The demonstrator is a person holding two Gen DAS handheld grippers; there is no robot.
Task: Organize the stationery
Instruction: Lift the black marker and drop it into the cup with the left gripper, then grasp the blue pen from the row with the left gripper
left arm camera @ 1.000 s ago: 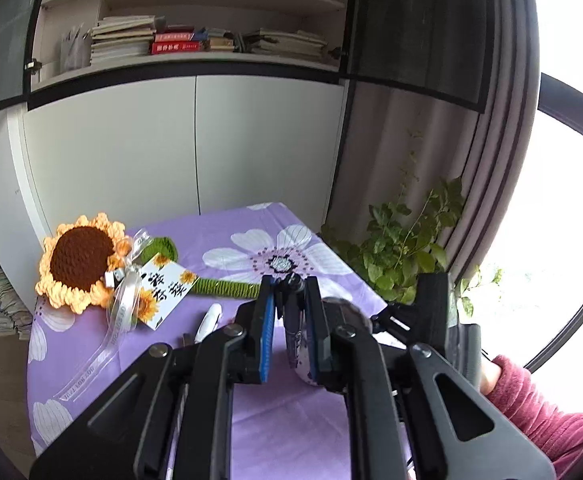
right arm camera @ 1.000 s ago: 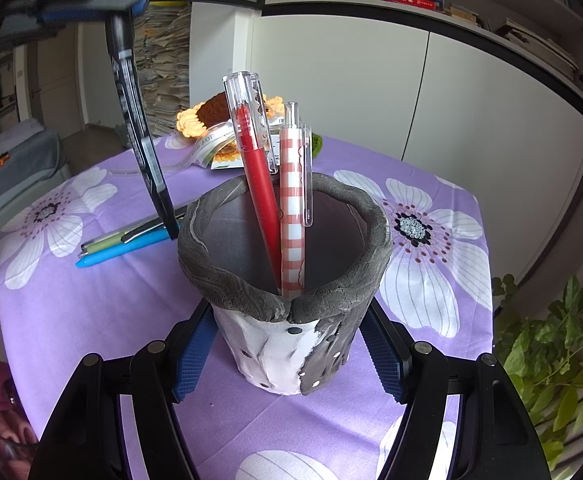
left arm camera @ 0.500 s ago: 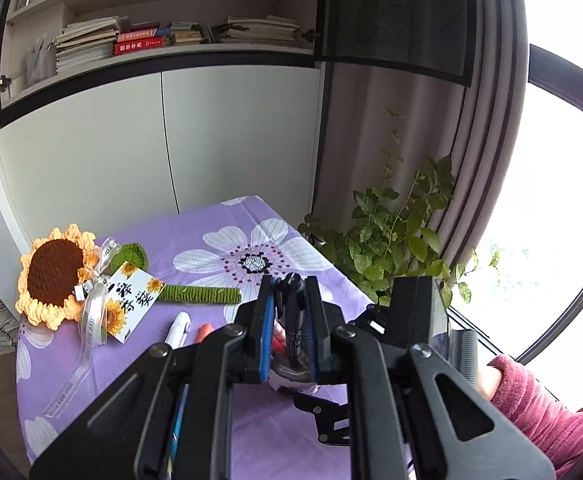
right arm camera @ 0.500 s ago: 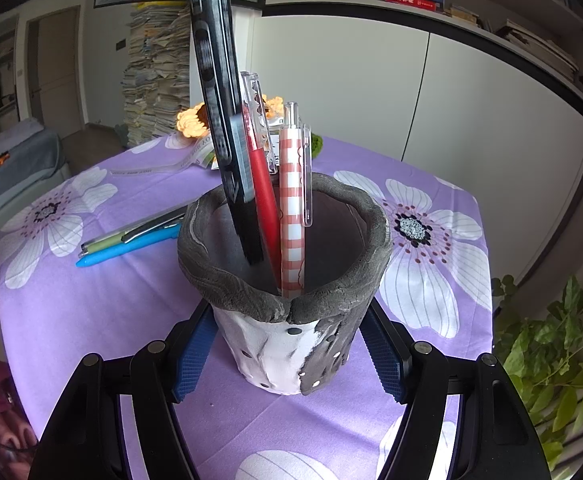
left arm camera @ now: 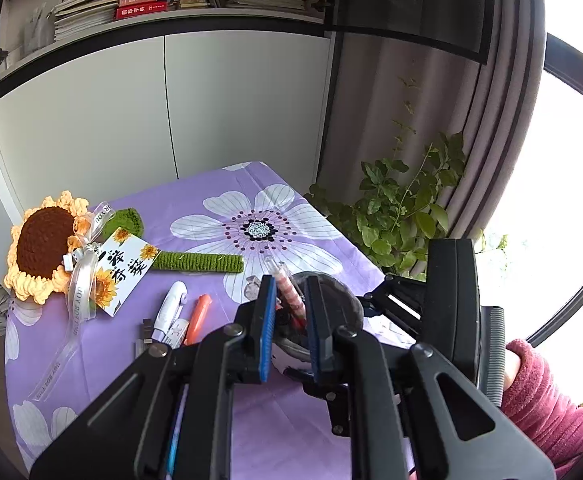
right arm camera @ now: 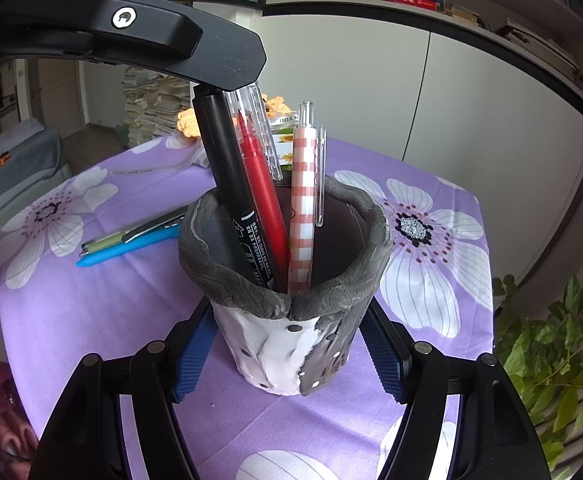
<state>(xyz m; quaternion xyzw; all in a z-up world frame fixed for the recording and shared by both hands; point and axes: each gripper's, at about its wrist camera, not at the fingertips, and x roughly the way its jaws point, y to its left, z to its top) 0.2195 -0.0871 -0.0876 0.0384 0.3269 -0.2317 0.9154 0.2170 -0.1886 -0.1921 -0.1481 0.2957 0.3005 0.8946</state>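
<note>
The pen pot (right arm camera: 287,304) is clamped by the right gripper (right arm camera: 287,354) on the purple cloth (right arm camera: 91,320). The black marker (right arm camera: 235,200), pinched in the nearly shut left gripper (left arm camera: 289,312), is already partly inside. It should be lowered fully, then released gently.

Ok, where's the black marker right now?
In the right wrist view the black marker stands in the grey cup, leaning at its left side beside the red pen, its top under the left gripper.
</note>
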